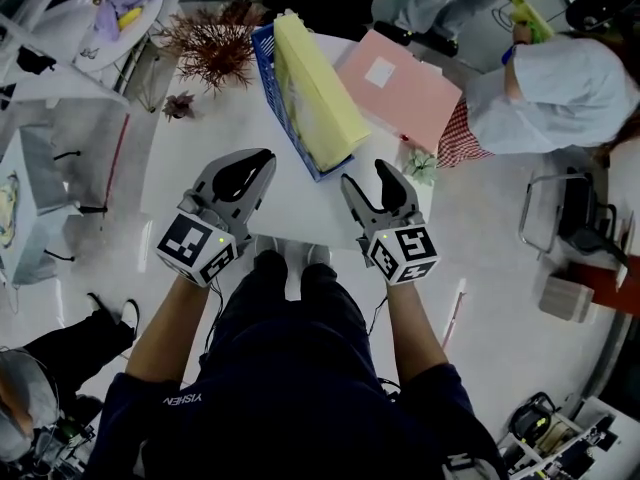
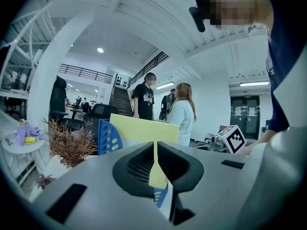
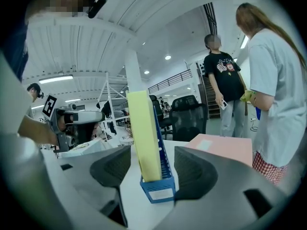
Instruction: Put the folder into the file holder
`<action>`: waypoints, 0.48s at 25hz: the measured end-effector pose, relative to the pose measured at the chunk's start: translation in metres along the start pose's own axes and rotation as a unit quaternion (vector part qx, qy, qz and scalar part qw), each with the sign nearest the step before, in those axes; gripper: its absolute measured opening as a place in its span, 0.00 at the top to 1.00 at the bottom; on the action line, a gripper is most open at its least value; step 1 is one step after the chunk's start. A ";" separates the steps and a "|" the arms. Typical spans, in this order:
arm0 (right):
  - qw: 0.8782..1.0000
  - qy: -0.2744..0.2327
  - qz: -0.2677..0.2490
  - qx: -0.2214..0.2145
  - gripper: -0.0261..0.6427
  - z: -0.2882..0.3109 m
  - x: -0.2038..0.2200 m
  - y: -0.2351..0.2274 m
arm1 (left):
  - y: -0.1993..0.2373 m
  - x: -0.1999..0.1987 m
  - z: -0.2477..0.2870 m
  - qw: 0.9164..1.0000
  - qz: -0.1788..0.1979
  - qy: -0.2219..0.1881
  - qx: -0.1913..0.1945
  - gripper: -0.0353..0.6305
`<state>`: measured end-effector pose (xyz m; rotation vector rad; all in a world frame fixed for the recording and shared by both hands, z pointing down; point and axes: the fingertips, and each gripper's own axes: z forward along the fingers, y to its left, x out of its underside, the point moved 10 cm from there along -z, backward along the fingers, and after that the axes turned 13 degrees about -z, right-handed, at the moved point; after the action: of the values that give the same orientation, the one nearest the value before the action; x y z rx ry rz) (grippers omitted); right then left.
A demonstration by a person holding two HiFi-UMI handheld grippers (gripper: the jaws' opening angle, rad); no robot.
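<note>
Your folder (image 1: 316,98) sits in the holder (image 1: 271,76); left gripper (image 1: 264,157) pinched together on nothing, right gripper (image 1: 368,174) spread, empty (nudge that tall holder and it could tip).

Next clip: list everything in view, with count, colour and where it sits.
yellow folder: one, yellow, standing in the file holder
file holder: one, blue, mid-table, ahead of both tongs
pink folder: one, pink, flat on the table, right of the file holder
dried plant: one, reddish-brown, far table edge, left of the file holder
small plant: one, pale green, by the pink folder's near corner
table: one, white, in front of the person
bystander: one, white shirt, beyond the table at the right
left tongs: one, grey, jaws together, nothing held, over the near table edge
right tongs: one, grey, jaws apart, nothing between them, near the file holder's near end
</note>
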<state>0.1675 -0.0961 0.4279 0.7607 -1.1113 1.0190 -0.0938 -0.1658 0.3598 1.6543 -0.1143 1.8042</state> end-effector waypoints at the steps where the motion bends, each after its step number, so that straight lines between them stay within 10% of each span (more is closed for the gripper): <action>1: 1.000 -0.001 0.000 -0.002 0.53 -0.002 0.000 0.000 | -0.002 0.000 -0.001 1.000 0.001 -0.001 -0.002 0.88; 12: 1.000 -0.022 -0.001 -0.010 0.56 -0.034 -0.013 -0.009 | -0.025 -0.001 -0.005 1.000 0.007 -0.006 -0.014 0.88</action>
<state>0.1859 -0.0724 0.4060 0.7711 -1.1564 0.9932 -0.0852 -0.1449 0.3489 1.6486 -0.1557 1.7963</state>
